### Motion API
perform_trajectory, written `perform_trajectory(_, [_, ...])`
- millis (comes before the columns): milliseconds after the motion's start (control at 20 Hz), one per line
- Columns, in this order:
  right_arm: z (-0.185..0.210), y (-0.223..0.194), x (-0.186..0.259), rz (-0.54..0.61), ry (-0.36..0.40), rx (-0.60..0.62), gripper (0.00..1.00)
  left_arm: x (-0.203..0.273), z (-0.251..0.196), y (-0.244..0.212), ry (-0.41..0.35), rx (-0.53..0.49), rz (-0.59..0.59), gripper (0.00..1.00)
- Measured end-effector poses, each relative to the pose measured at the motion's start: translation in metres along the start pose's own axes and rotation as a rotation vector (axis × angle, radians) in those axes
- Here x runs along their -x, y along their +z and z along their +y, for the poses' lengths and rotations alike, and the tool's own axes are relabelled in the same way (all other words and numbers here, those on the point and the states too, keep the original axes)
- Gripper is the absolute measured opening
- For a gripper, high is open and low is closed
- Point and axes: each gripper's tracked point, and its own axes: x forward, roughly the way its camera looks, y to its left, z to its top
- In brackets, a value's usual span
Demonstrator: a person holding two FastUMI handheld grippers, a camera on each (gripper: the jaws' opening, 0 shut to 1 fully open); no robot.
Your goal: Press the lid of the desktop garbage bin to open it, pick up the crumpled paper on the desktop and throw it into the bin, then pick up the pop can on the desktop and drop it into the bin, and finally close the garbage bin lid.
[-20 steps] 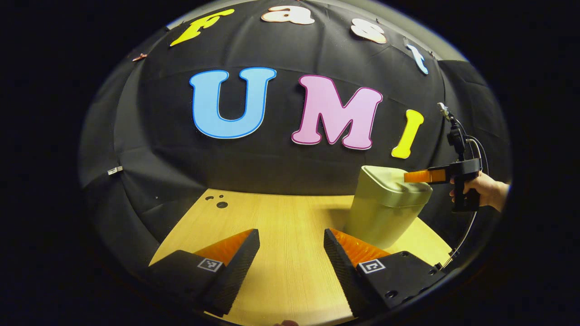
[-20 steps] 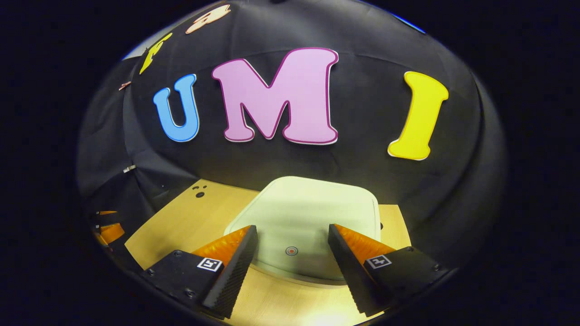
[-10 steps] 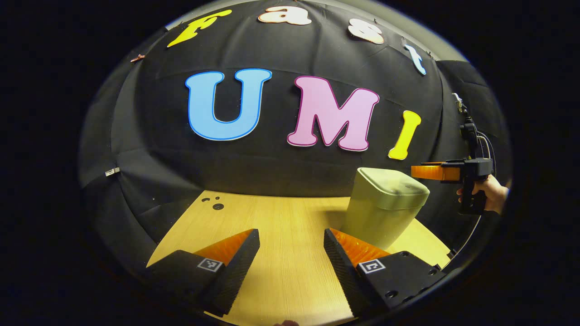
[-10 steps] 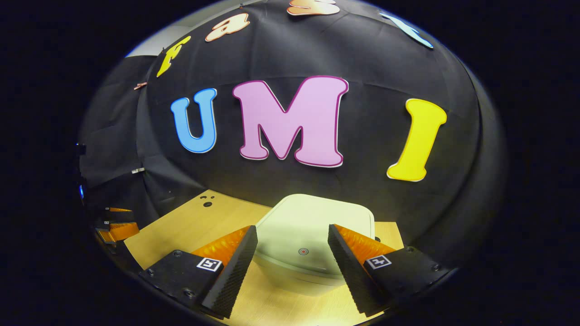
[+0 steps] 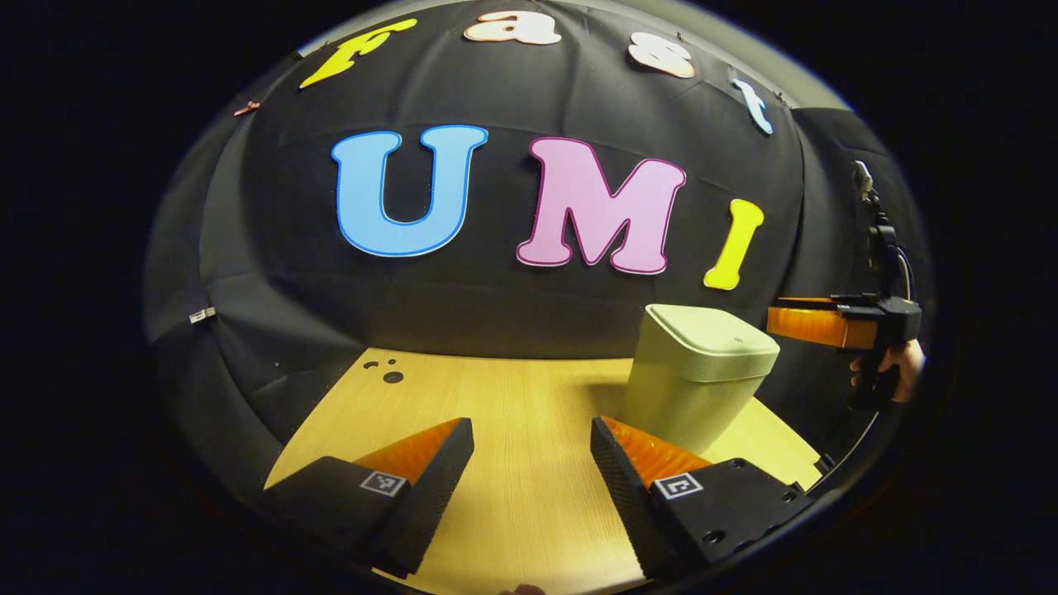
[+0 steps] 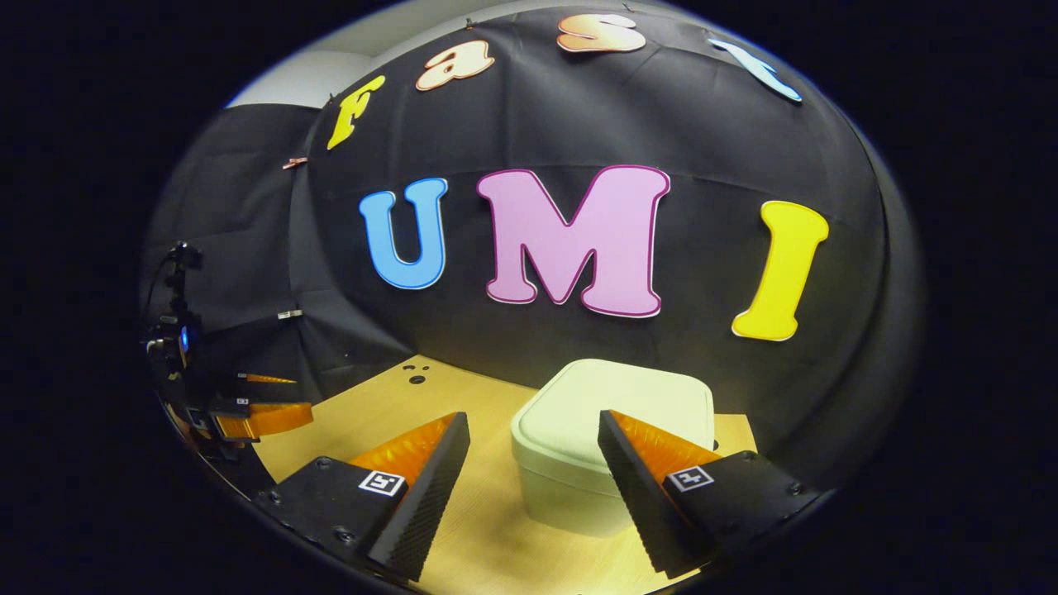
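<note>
- Garbage bin (image 6: 612, 463): stands on the wooden desktop (image 6: 488, 529) just ahead of and below the right gripper (image 6: 533, 471), lid (image 6: 616, 405) lying flat and flush on the rim, so closed by the look of it.
- Right gripper: fingers spread wide, nothing between them; held above lid height and off the bin, not touching it; seen from the left gripper view (image 5: 814, 324) level with the lid's top and just to its far side, a hand (image 5: 897, 368) wrapped round the grip.
- Likely reason for that hover: either poised to press the lid or drawn clear after a press; with no paper and no can seen on the bare wood, probably the closing end of the task, though which cannot be told for sure.
- Left gripper (image 5: 529, 463): fingers likewise wide apart and empty, low over the bare desktop, bin (image 5: 698, 376) ahead and to its right, well clear of it; apparently parked out of the way, leaving the lid to the other hand.
- Farther out from the right gripper: the left gripper (image 6: 264, 417) off at the left edge, near the desk's corner.
- Farthest: small dark holes (image 5: 388, 373) in the desktop near the back edge, then the black cloth wall (image 5: 512, 306).
</note>
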Motion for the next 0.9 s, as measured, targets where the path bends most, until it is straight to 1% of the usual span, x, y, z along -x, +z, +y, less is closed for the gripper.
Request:
perform_trajectory(150, [0.017,-0.007,0.005,-0.013,0.038,0.000,0.99,-0.001,-0.003,0.000,-0.002,0.000,0.001,0.93])
perform_trajectory(350, [0.030,-0.018,0.007,-0.010,0.058,0.016,0.99,-0.002,-0.005,0.000,-0.007,-0.001,0.002,0.93])
perform_trajectory(400, [0.033,-0.022,0.008,-0.005,0.061,0.019,0.99,-0.003,-0.007,0.000,-0.007,0.000,0.003,0.94])
perform_trajectory(450, [0.034,-0.026,0.007,0.001,0.066,0.020,0.99,-0.004,-0.007,-0.001,-0.009,0.001,0.004,0.93])
perform_trajectory(900, [0.040,-0.052,0.006,0.054,0.070,-0.009,0.99,-0.007,-0.006,-0.001,-0.010,0.004,0.010,0.93])
